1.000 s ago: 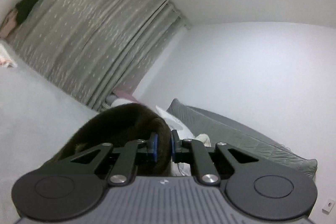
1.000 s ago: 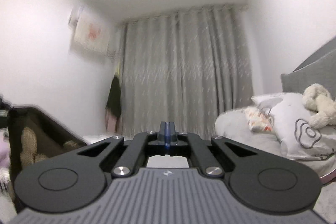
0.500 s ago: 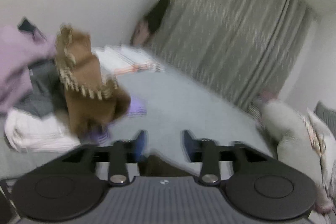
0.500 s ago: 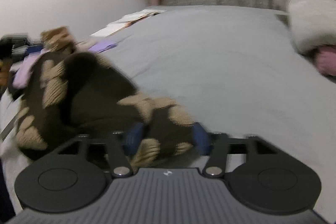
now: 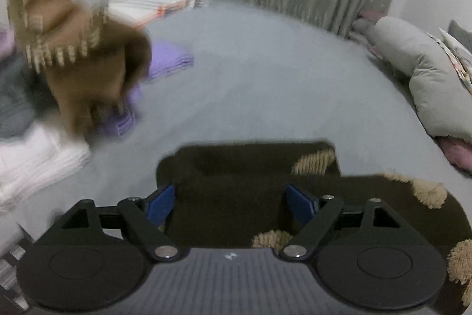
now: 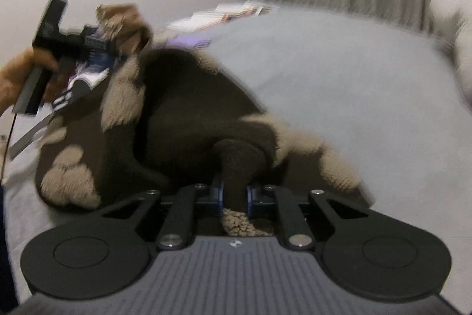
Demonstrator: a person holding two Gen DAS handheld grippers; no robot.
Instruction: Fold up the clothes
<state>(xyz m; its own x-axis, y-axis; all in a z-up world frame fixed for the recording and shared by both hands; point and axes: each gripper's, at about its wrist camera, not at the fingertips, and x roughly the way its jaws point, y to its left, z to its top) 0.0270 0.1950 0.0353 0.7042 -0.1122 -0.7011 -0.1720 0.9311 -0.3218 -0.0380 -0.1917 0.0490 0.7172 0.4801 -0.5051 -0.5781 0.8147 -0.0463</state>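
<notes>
My right gripper (image 6: 234, 198) has just closed on the sweater (image 6: 183, 114) — left gripper (image 5: 228, 198), just opened wide, holds nothing; I should lower it squarely over the hem.

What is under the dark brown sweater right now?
The dark brown sweater lies on the grey bedsheet, which shows all around it. Whether anything else sits beneath it cannot be seen; the fabric covers that spot.

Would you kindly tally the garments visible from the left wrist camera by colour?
Dark brown garment, tan patches: 1
Light brown fringed garment: 1
Purple garment: 1
Near white pile: 1
Far white striped pile: 1
Grey garment, blurred: 1
Total: 6
</notes>
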